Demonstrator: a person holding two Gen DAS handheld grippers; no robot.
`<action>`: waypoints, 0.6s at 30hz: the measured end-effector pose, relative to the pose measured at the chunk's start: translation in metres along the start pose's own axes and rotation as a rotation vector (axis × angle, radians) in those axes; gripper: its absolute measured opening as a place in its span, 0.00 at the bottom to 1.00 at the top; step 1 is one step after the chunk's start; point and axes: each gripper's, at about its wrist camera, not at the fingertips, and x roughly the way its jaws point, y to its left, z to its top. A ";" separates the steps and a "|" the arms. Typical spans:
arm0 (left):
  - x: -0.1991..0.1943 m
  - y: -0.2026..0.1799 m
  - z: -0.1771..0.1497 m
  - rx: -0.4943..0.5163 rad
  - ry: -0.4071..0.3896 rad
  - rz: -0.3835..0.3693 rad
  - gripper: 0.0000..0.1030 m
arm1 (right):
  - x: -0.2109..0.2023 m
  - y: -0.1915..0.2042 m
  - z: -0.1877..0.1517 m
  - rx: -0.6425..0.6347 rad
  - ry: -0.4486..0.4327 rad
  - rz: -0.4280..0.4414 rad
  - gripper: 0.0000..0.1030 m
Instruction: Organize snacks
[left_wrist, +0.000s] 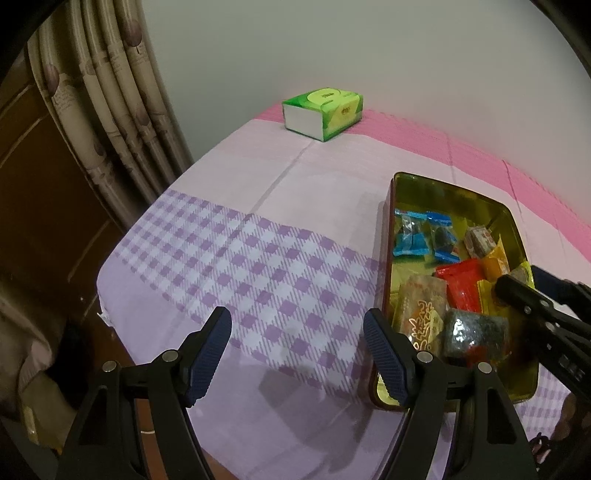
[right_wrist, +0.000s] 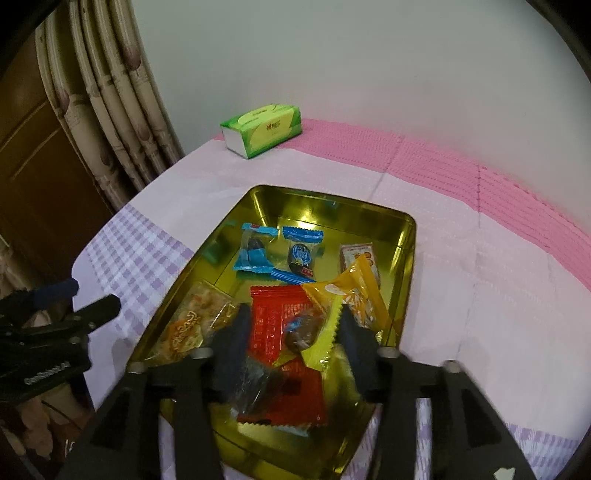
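Where snacks fill the tin, two blue packets lie

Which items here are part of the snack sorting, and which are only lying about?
Part of the job:
- gold tin
- two blue-wrapped sweets
- red packet
- yellow packet
- clear noodle-snack packet
- right gripper, open over the tin

Just lying about:
- green tissue pack
- checked tablecloth
- curtain
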 end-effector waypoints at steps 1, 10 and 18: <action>0.000 0.000 0.000 -0.001 0.001 -0.005 0.72 | -0.005 0.000 -0.001 0.010 -0.004 -0.001 0.65; -0.003 -0.003 -0.006 0.015 0.005 -0.005 0.72 | -0.039 0.002 -0.016 0.042 -0.034 -0.009 0.88; -0.005 -0.006 -0.013 0.030 0.008 0.001 0.72 | -0.048 0.005 -0.030 0.044 -0.014 -0.025 0.94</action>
